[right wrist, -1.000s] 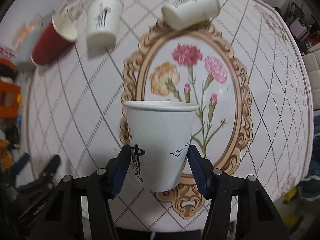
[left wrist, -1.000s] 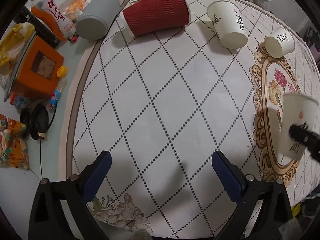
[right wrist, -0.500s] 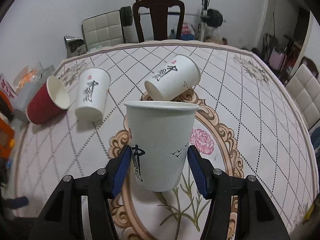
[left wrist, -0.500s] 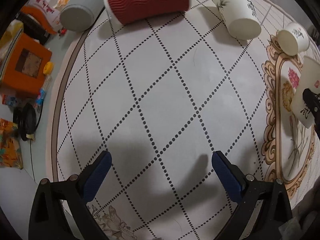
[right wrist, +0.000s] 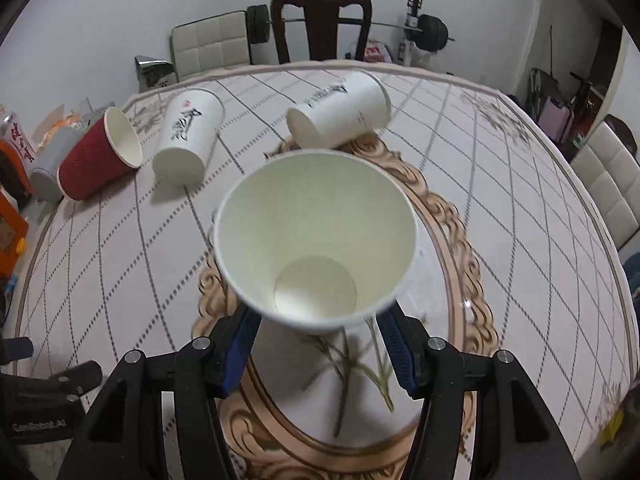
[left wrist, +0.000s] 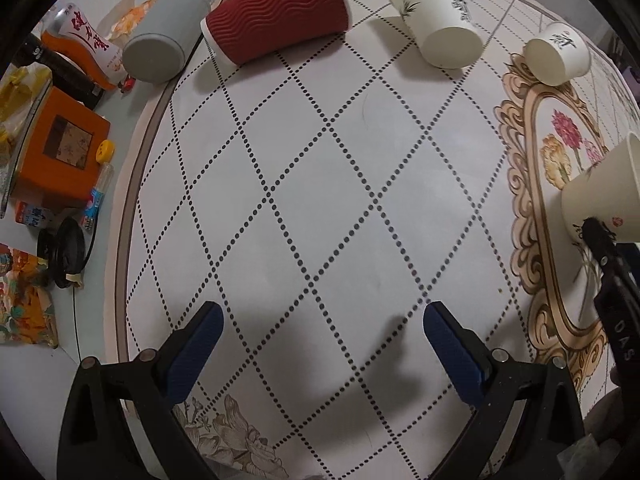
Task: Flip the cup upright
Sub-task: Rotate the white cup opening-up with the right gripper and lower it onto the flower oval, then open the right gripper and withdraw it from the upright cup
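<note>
My right gripper is shut on a white paper cup, held above the flower medallion with its open mouth tilted toward the camera, so I see inside to its bottom. The same cup shows at the right edge of the left wrist view, with the right gripper's black finger on it. My left gripper is open and empty above the dotted-diamond tablecloth. A red ribbed cup, a tall white cup and another white cup lie on their sides.
A grey canister, an orange box, snack packets and a small bottle crowd the table's left edge. A dark wooden chair, a padded chair and a barbell stand beyond the far edge.
The right gripper has tipped the held cup from seen side-on to mouth facing the camera. The left gripper has drawn back a little; the lying cups have not moved.
</note>
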